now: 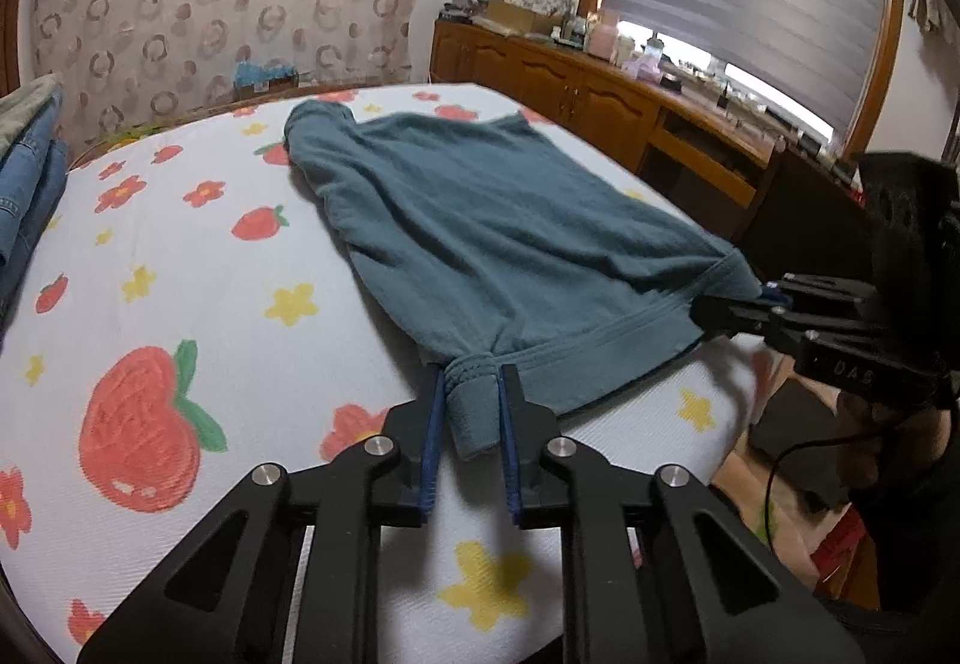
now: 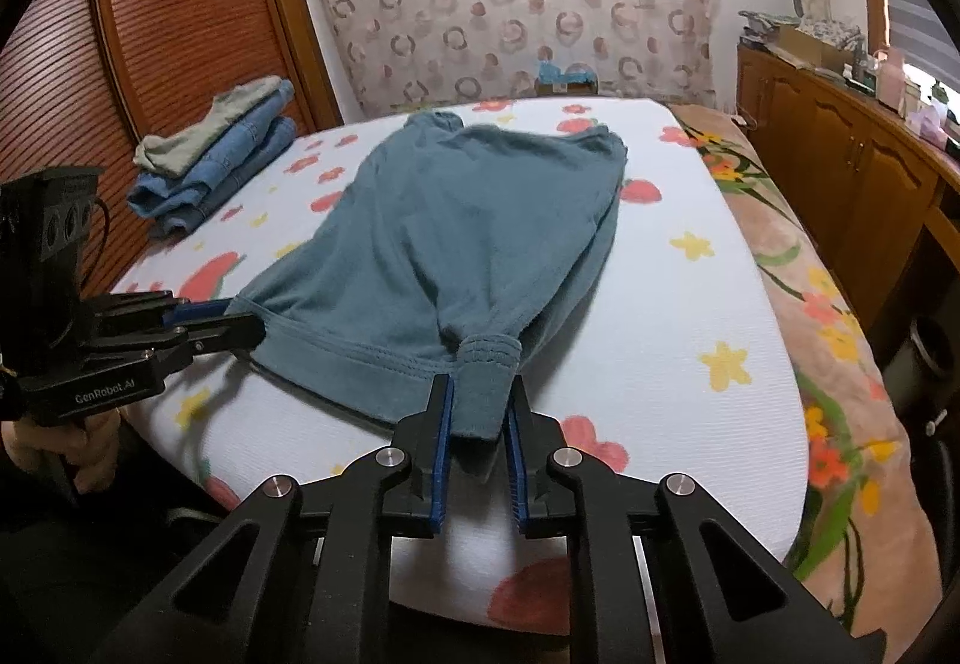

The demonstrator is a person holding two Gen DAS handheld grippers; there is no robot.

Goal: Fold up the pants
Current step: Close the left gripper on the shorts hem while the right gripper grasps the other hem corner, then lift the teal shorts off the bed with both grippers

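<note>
Teal fleece pants (image 1: 480,220) (image 2: 456,232) lie spread on the flower-print bed, waistband toward me. My left gripper (image 1: 471,382) is shut on the left corner of the waistband, the bunched fabric pinched between its blue pads. My right gripper (image 2: 480,382) is shut on the right corner of the same waistband. Each gripper also shows from the side in the other's view: the right gripper (image 1: 708,313) at the waistband's right end, the left gripper (image 2: 252,328) at its left end. The far end of the pants looks doubled over near the bed's far edge.
A stack of folded jeans (image 2: 216,166) (image 1: 27,184) sits at the bed's far left by a wooden shutter door (image 2: 150,33). A wooden cabinet (image 1: 570,81) with clutter runs along the right wall under a window blind. A floral blanket (image 2: 810,304) lies along the bed's right side.
</note>
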